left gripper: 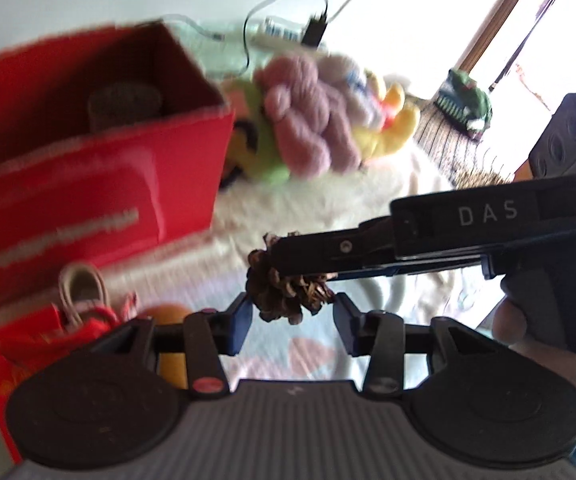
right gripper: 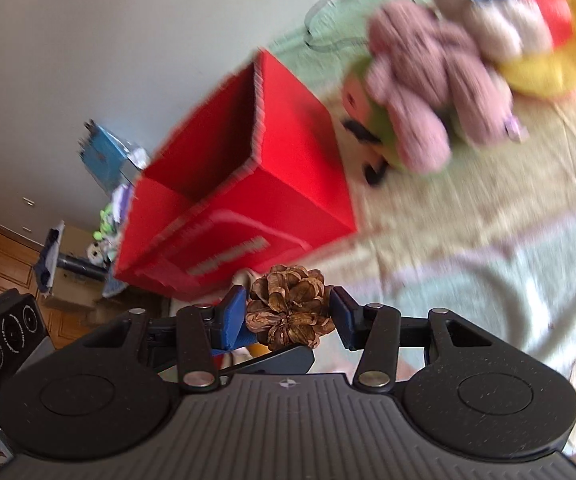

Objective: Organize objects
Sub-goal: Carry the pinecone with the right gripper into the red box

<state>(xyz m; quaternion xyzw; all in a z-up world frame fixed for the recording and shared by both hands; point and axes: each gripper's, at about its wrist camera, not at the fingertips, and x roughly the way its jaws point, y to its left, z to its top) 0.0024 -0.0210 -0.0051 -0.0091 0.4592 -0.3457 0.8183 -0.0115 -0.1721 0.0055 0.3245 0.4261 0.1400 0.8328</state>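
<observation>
Up close in the left wrist view, the left gripper [left gripper: 292, 316] stands wide apart, its blue pads flanking a pinecone [left gripper: 288, 288] that the right gripper [left gripper: 288, 256] pinches from the side, near a red box [left gripper: 99, 168]. From the right wrist view, the right gripper [right gripper: 288, 314] clasps the pinecone [right gripper: 290, 312] between its pads, held before the red box [right gripper: 247, 184].

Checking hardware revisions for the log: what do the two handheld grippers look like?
Both match: grey ribbed body, two black round discs, black linkage arms with silver pivot pins, blue finger pads. The left gripper has a red dot on one pivot. The right gripper, seen side-on, is black with white "DAS" lettering. No cables or sleeves visible on them.
</observation>
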